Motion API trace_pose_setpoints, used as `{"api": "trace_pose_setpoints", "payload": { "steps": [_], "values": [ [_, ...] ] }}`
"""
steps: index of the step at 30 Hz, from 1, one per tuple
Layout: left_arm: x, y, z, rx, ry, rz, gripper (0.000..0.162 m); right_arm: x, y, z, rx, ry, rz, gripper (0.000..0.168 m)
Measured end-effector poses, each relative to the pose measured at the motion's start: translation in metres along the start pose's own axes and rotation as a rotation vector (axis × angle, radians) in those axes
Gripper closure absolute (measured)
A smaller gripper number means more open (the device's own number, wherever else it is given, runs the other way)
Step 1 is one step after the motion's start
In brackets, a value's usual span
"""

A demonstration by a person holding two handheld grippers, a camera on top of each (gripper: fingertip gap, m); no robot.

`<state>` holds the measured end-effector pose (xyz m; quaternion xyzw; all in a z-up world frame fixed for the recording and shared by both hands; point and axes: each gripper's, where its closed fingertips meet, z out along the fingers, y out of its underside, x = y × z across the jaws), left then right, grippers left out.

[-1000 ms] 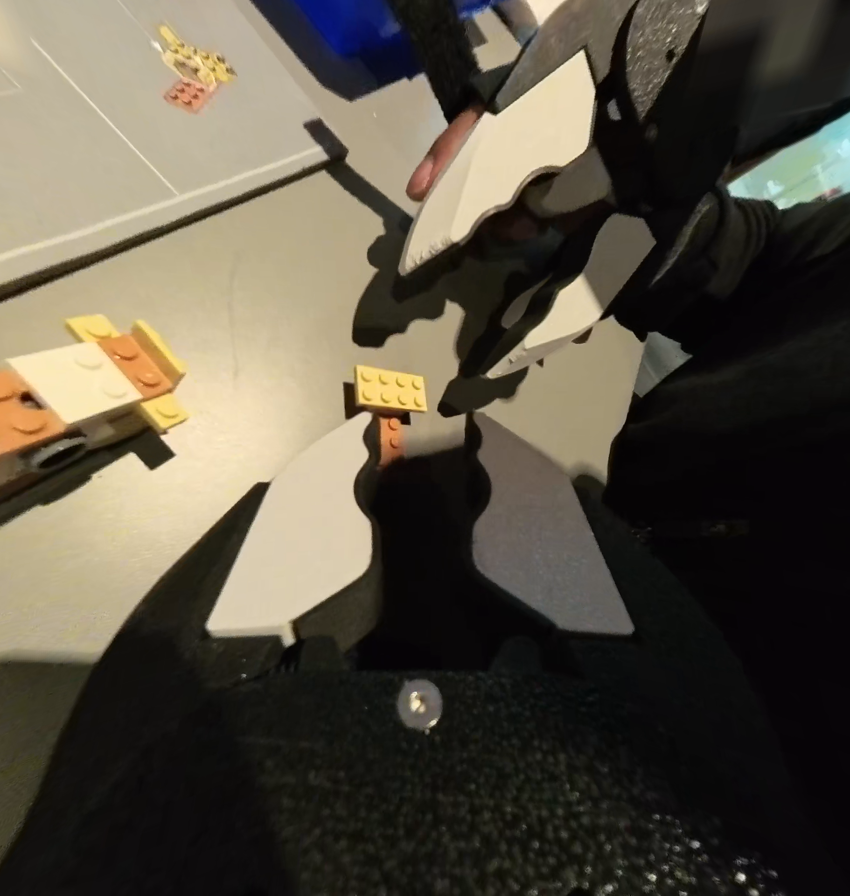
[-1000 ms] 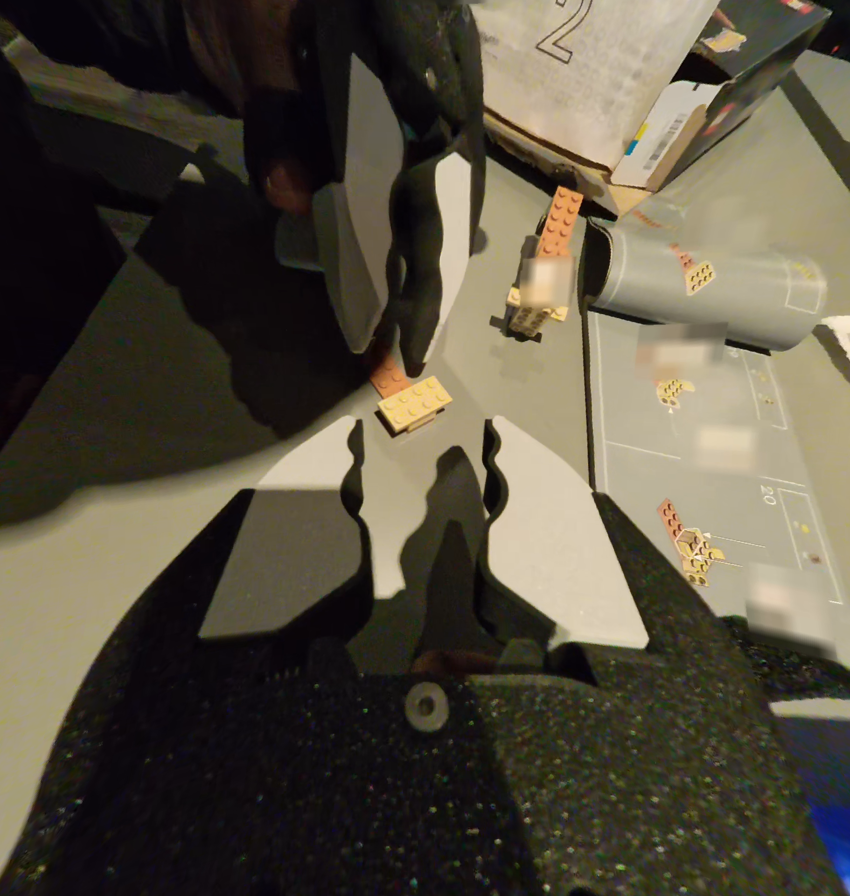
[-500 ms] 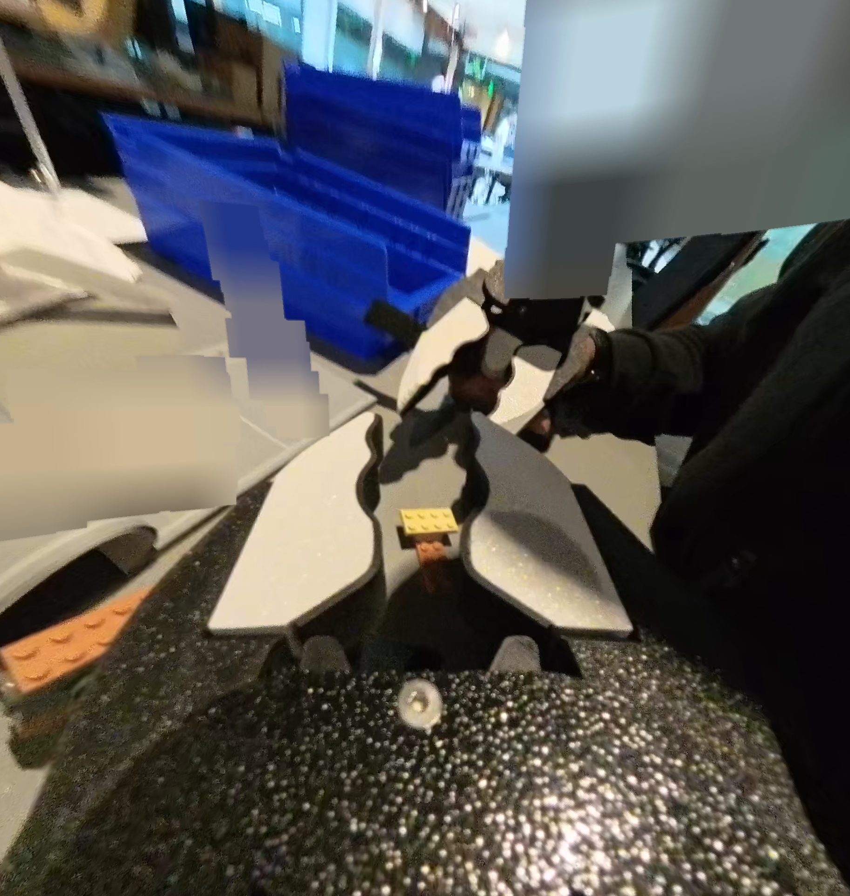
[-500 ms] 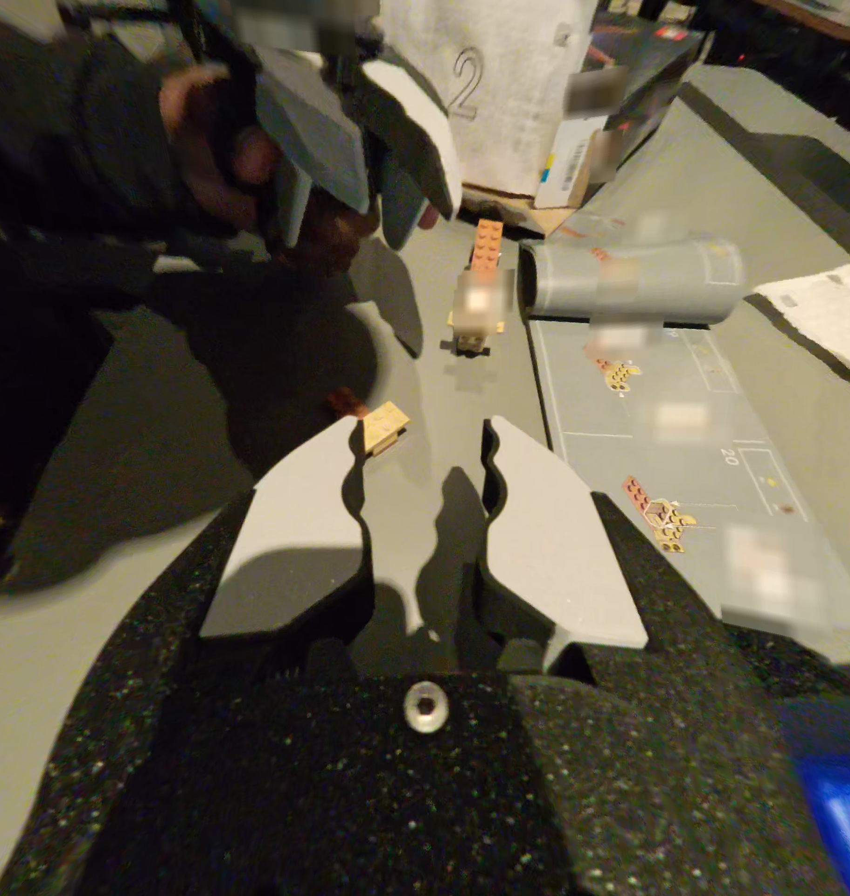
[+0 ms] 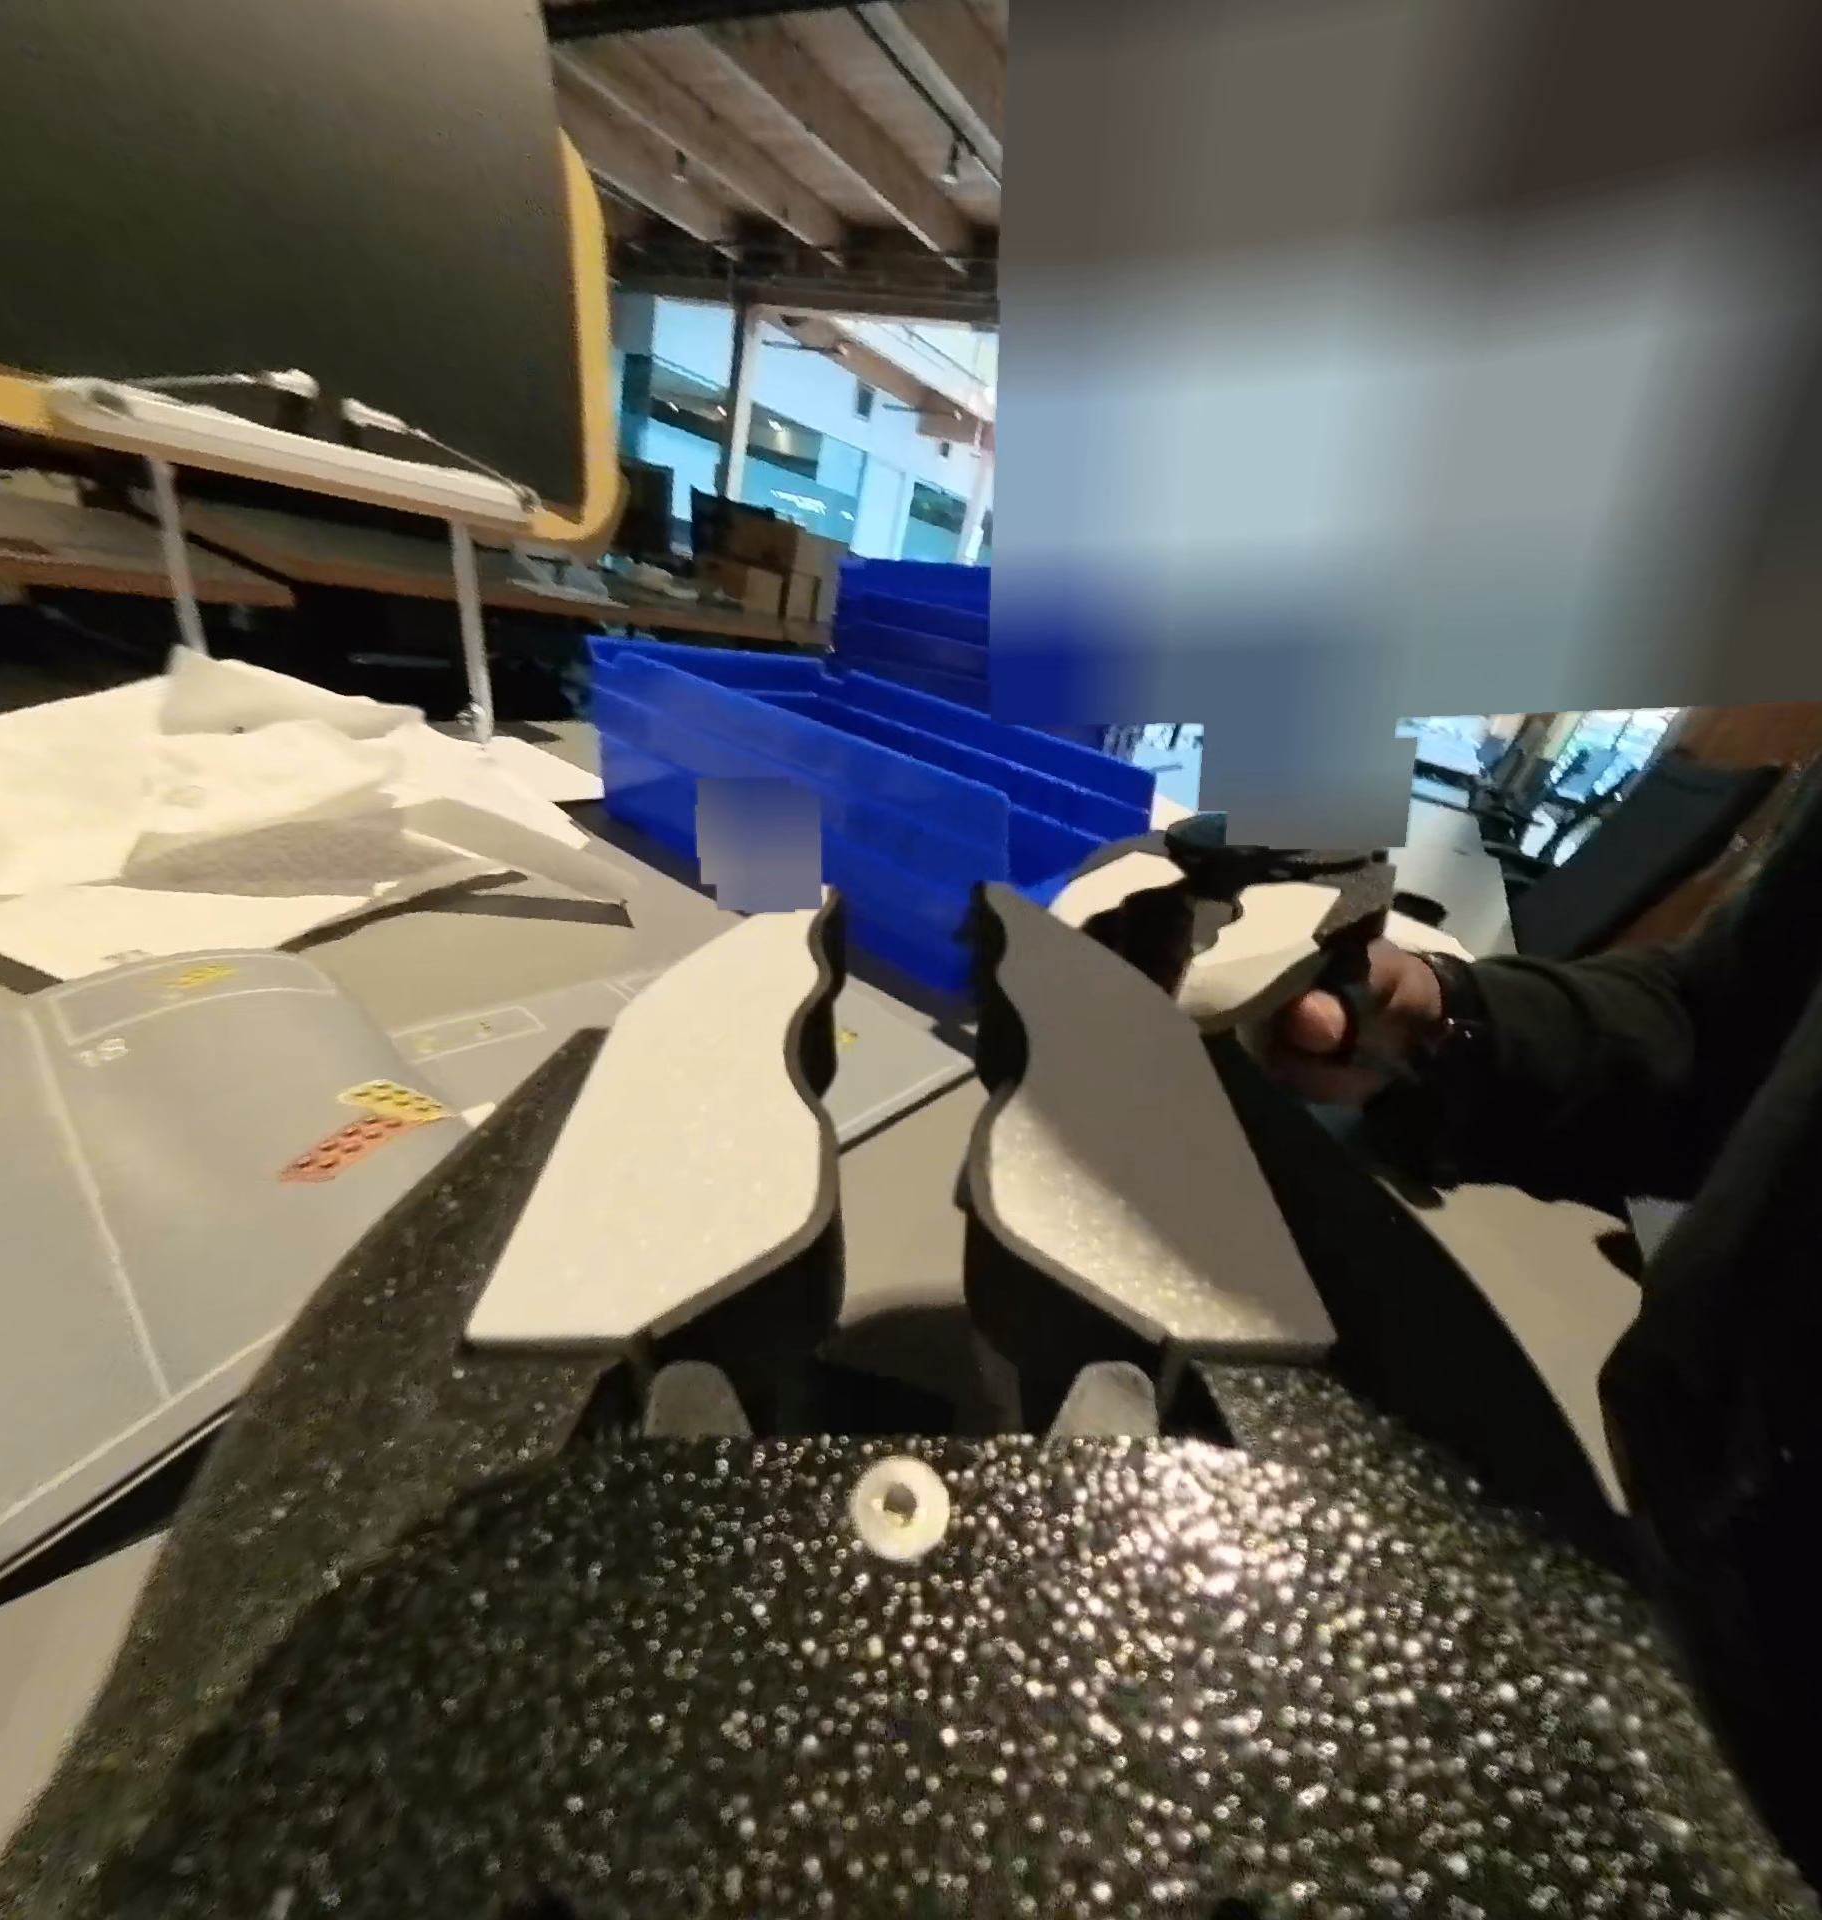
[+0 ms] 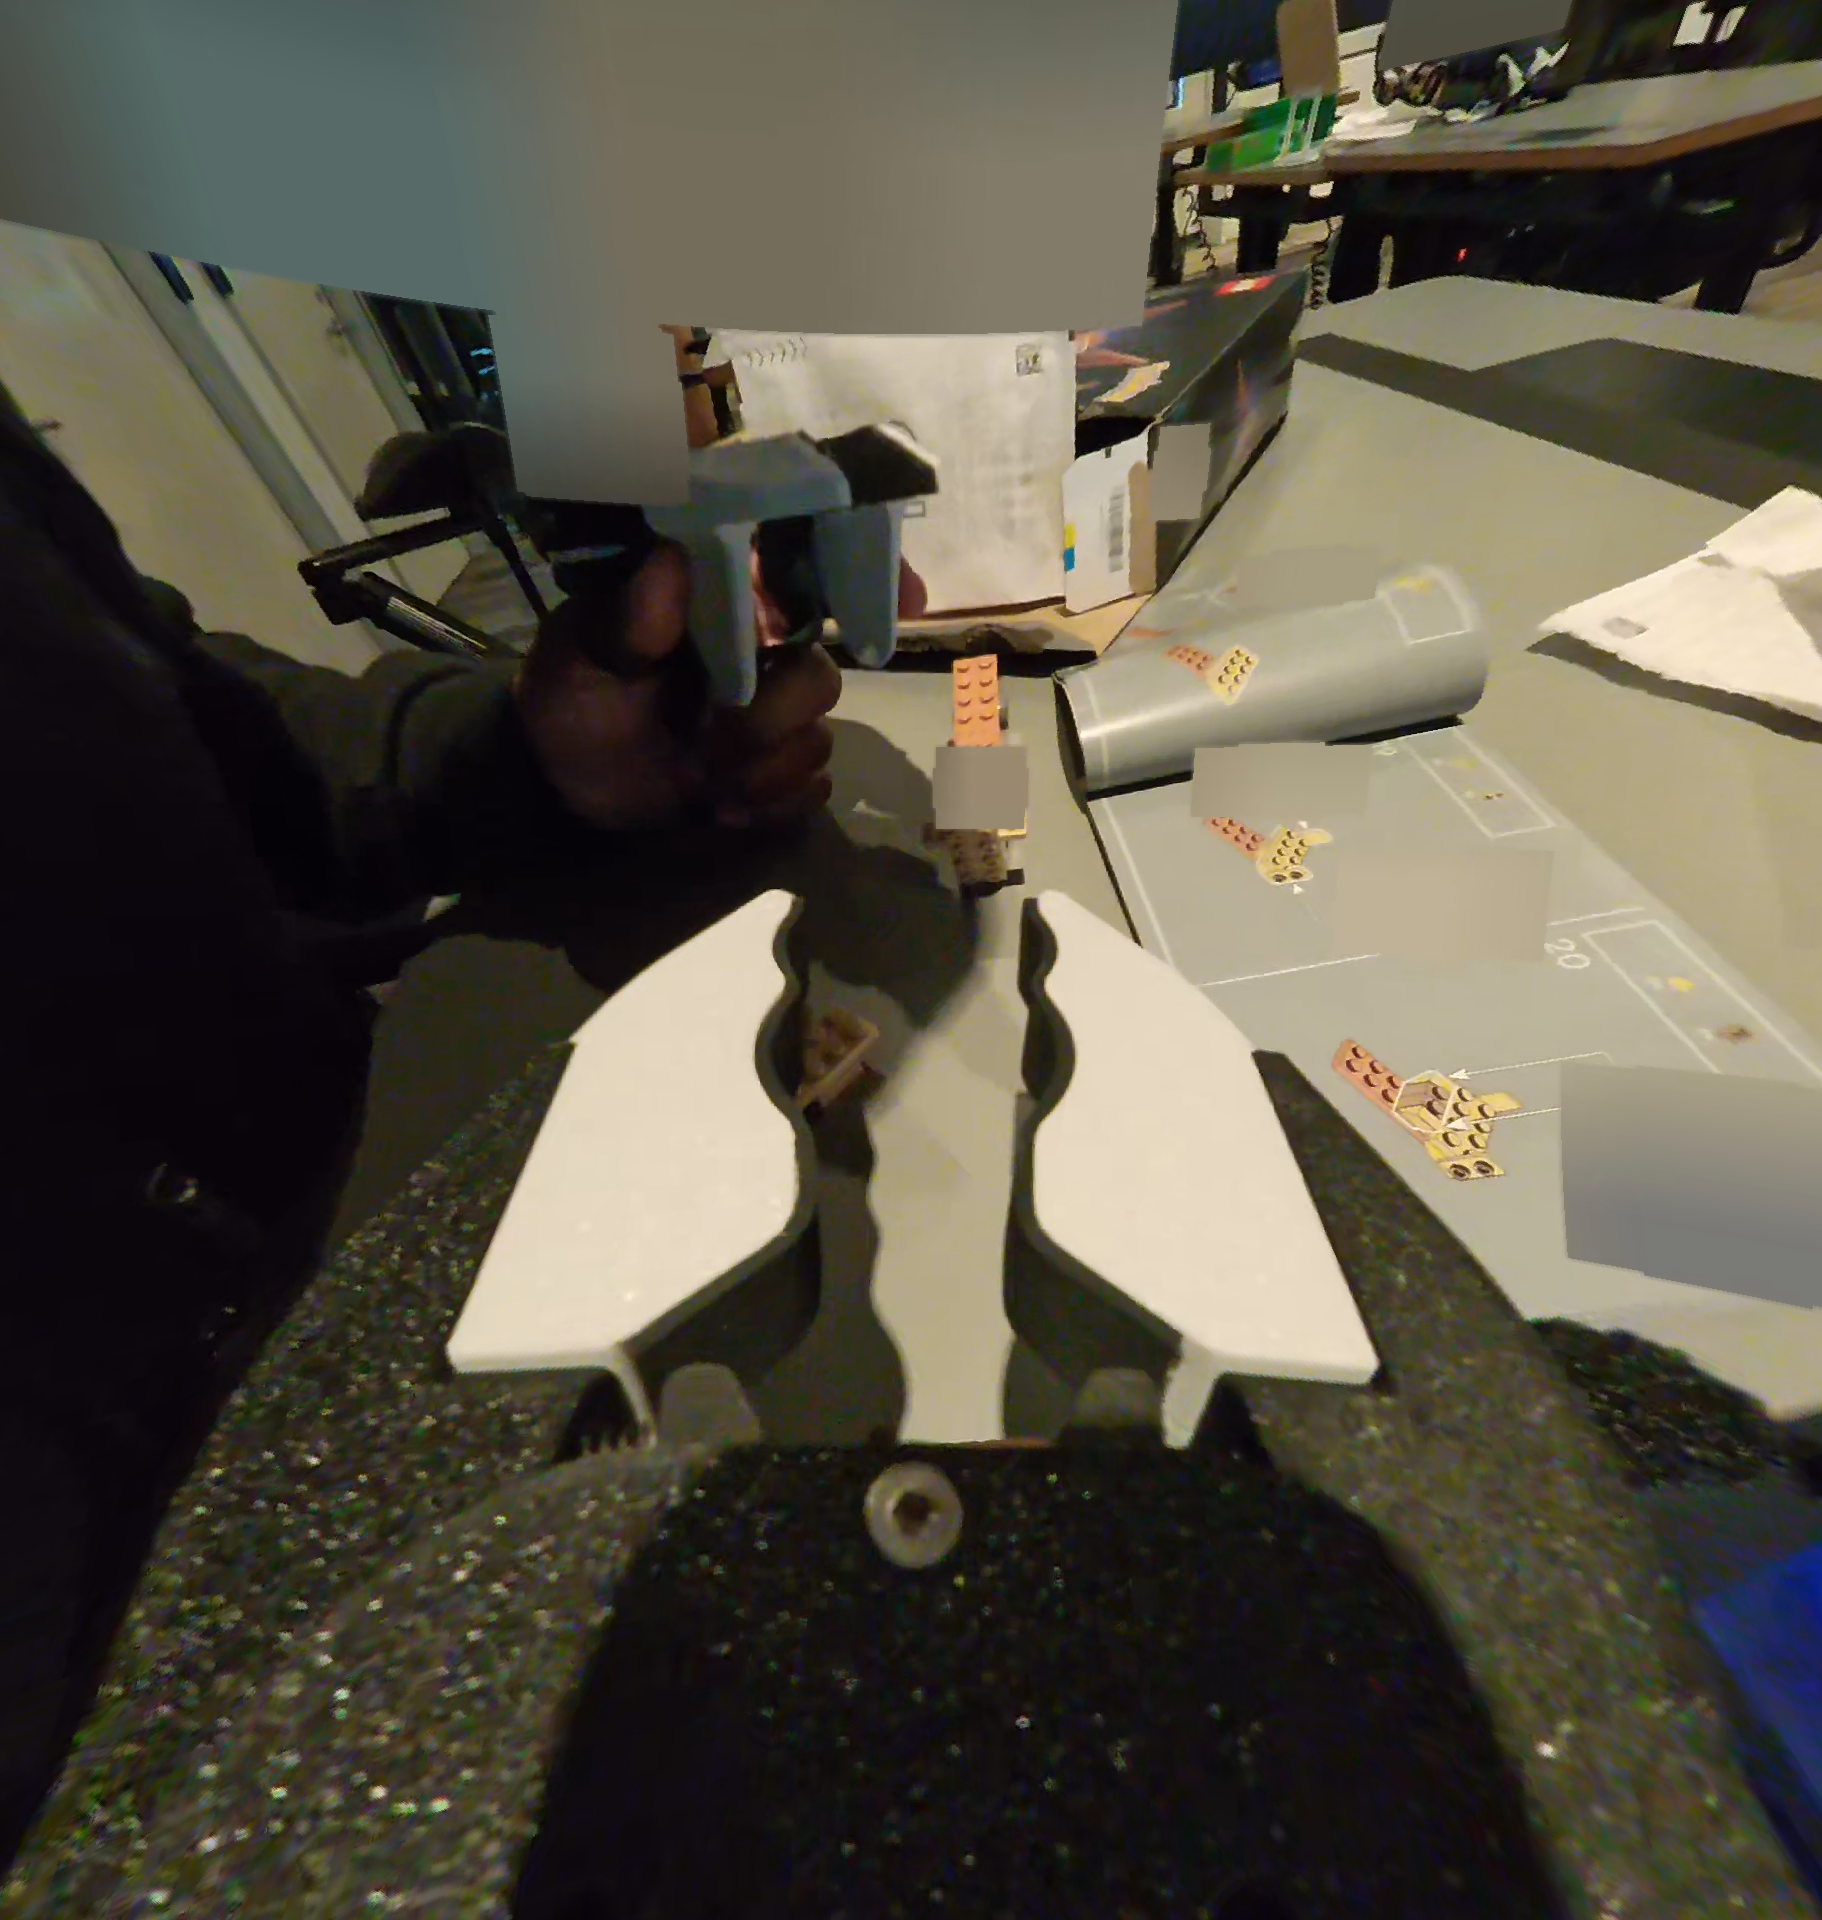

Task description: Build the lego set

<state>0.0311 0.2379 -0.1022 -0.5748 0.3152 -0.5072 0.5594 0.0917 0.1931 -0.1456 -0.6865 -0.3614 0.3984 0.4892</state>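
Observation:
My left gripper [image 5: 909, 914] is open and empty, raised above the table and facing the blue bins. It also shows in the right wrist view [image 6: 793, 623], held up in a hand. My right gripper [image 6: 912, 925] is open and empty, low over the table. A small tan brick piece [image 6: 839, 1049] lies on the table just inside its left finger. The partly built model [image 6: 978, 707], with an orange plate on top, stands on the table beyond the fingertips. The right gripper also shows at the right of the left wrist view [image 5: 1229, 935].
The open instruction booklet [image 6: 1406, 935] lies to the right, one page curled into a roll [image 6: 1281, 675]. It also shows in the left wrist view [image 5: 159, 1143]. A white paper bag [image 6: 907, 468] and the set's box [image 6: 1198, 384] stand at the back. Blue bins [image 5: 886, 790] and crumpled white paper [image 5: 211, 810] lie further off. Spacing between my two grippers at the tips: around 9 cm.
My left gripper has lifted off the small brick piece and tilted up; the piece now lies on the table. My right gripper has drawn level with it.

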Motion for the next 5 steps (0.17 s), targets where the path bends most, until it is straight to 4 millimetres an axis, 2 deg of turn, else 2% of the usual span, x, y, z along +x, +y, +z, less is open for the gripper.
{"api": "trace_pose_setpoints", "payload": {
  "steps": [5],
  "values": [
    [0.0001, -0.0064, -0.004, 0.055, -0.019, 0.041, 0.143, -0.0017, 0.0008, 0.0012, -0.007, -0.008, 0.003, 0.13]
  ]
}}
